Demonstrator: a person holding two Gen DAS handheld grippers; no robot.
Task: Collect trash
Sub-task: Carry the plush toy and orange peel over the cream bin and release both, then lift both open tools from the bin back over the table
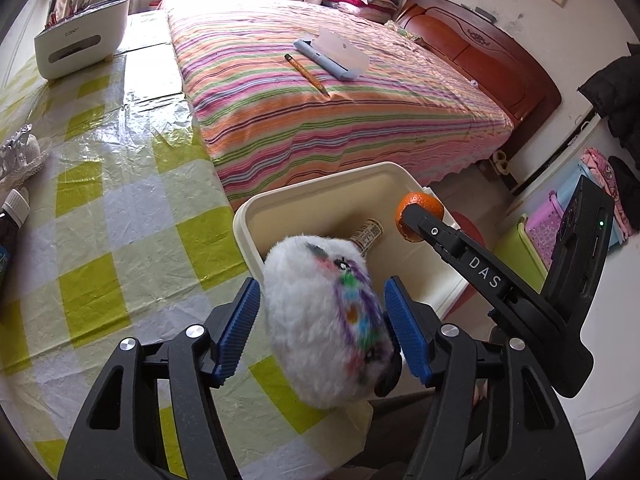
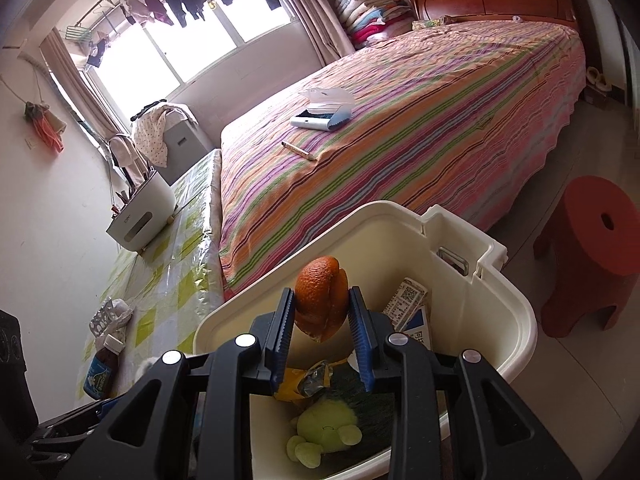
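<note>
Mid-task, both claws are at the cream bin (image 2: 516,320) beside the checked table (image 1: 100,200).

Already in the bin: a small labelled bottle (image 1: 366,236), a printed carton (image 2: 408,300), a yellow foil wrapper (image 2: 308,380) and a green plush toy (image 2: 320,436).

Left on the table: crumpled foil (image 1: 20,148) and a dark medicine bottle (image 2: 102,368). Can't judge whether the bottle counts as trash.

Left gripper (image 1: 324,324): jaws well apart, blue pads either side of the white fluffy toy (image 1: 324,320). There is a clear gap on the near-table side. The other pad sits right against the fur, and the fisheye view makes contact hard to call there. The toy looks blurred and sits over the bin's rim, so I read it as released and dropping in, not gripped.

Right gripper (image 2: 320,316): jaws narrow, pads pressed onto a shrivelled orange (image 2: 322,296), which bulges out above them. It's held above the bin's open mouth, not yet let go.

Remaining, as I judge it: release the orange, then go back for the foil on the table.
</note>
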